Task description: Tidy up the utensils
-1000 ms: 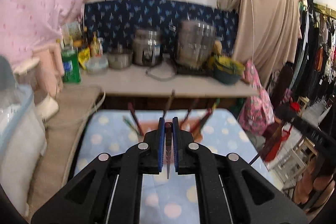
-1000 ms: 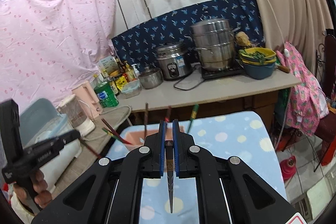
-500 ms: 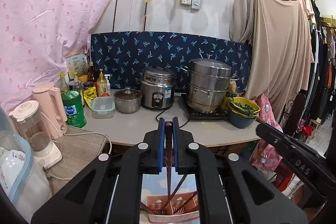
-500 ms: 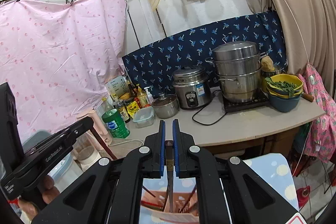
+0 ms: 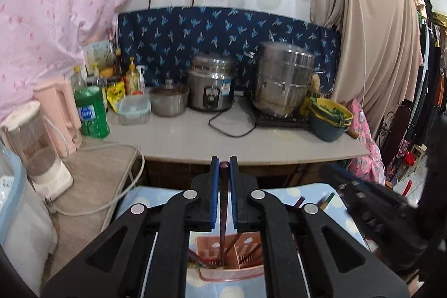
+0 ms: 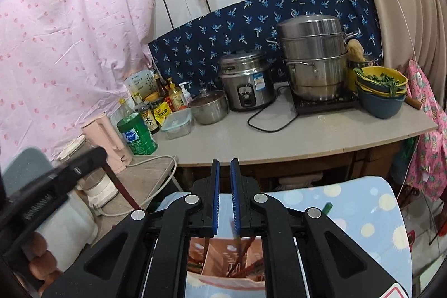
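Observation:
My left gripper (image 5: pixel 223 166) is shut on a dark reddish chopstick (image 5: pixel 222 217) that hangs straight down into a pink utensil holder (image 5: pixel 232 274) on the dotted blue table. Several other chopsticks stand in the holder. My right gripper (image 6: pixel 224 166) has its jaws a little apart with nothing between them. A blurred chopstick (image 6: pixel 233 231) drops just below its right pad into the same pink holder (image 6: pixel 220 274). The right gripper also shows at the right of the left wrist view (image 5: pixel 371 203).
Behind the table (image 6: pixel 363 214) is a counter (image 5: pixel 195 138) with a rice cooker (image 5: pixel 211 85), a steel steamer pot (image 5: pixel 285 80), a small pan, bottles, a green jar, stacked bowls (image 6: pixel 381 91), a kettle and a blender (image 5: pixel 36 141). Clothes hang at the right.
Both grippers tilted downward over the holder. The right gripper let go of its chopstick, which now drops into the holder. The left gripper still holds its chopstick.

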A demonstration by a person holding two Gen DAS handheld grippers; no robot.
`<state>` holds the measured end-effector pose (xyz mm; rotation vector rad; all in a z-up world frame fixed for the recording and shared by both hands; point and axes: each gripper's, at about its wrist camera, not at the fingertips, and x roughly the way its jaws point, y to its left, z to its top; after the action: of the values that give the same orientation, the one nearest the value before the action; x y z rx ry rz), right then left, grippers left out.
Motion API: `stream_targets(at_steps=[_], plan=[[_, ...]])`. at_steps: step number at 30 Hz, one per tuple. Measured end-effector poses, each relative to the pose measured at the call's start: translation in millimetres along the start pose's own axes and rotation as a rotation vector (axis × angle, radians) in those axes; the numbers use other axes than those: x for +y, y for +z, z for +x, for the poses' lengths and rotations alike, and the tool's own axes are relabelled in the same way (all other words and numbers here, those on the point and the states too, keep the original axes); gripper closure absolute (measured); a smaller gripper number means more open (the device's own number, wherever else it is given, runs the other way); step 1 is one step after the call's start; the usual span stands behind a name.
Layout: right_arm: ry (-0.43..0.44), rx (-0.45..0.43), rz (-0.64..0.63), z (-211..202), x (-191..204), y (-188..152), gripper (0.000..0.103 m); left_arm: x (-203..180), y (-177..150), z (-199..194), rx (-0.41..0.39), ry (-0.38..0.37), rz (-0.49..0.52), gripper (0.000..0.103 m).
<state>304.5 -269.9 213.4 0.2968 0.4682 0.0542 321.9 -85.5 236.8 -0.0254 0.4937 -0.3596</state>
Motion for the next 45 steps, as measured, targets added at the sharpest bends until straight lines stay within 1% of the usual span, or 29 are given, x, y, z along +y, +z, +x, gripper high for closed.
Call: stream_targets(at_steps=[1, 3, 4, 6, 9, 10, 11, 12, 15, 17, 25, 34, 39, 43, 45], plan=[[-0.002, -0.002, -0.002, -4, -1, -1, 0.091, 3, -3, 0, 0.004, 0.005, -0.013, 0.096], [-0.006, -0.011, -0.009, -13, -1, -3, 0.077, 6, -9, -5, 0.005, 0.018, -0.027, 0.094], [-0.010, -0.018, -0.012, -20, -1, -4, 0.075, 5, -11, -8, 0.010, 0.023, -0.022, 0.091], [-0.010, -0.021, -0.014, -30, 0, -9, 0.073, 2, -17, -12, 0.020, 0.040, -0.004, 0.087], [-0.022, -0.021, -0.024, -45, 0, -19, 0.068, -5, -30, -24, 0.029, 0.063, 0.016, 0.077], [-0.023, -0.019, -0.027, -50, 0, -23, 0.066, -7, -35, -29, 0.031, 0.068, 0.020, 0.072], [-0.023, -0.015, -0.029, -54, 0, -28, 0.061, -9, -39, -32, 0.032, 0.073, 0.026, 0.067], [-0.024, -0.007, -0.029, -58, -1, -34, 0.059, -12, -45, -36, 0.037, 0.085, 0.033, 0.066], [-0.026, 0.017, -0.029, -69, -1, -49, 0.057, -18, -60, -45, 0.059, 0.091, 0.047, 0.063], [-0.025, 0.032, -0.024, -75, -3, -60, 0.056, -22, -68, -51, 0.068, 0.099, 0.054, 0.059], [-0.040, 0.064, -0.041, -99, -3, -95, 0.055, -35, -97, -73, 0.090, 0.108, 0.060, 0.057], [-0.065, 0.086, -0.073, -114, -1, -124, 0.046, -37, -122, -83, 0.138, 0.118, 0.041, 0.055], [-0.082, 0.104, -0.086, -117, -1, -139, 0.036, -33, -136, -87, 0.146, 0.136, 0.028, 0.047], [-0.099, 0.123, -0.108, -118, 2, -153, 0.030, -31, -146, -87, 0.157, 0.153, 0.021, 0.046], [-0.115, 0.127, -0.121, -118, 4, -158, 0.025, -29, -152, -86, 0.166, 0.161, 0.017, 0.045]])
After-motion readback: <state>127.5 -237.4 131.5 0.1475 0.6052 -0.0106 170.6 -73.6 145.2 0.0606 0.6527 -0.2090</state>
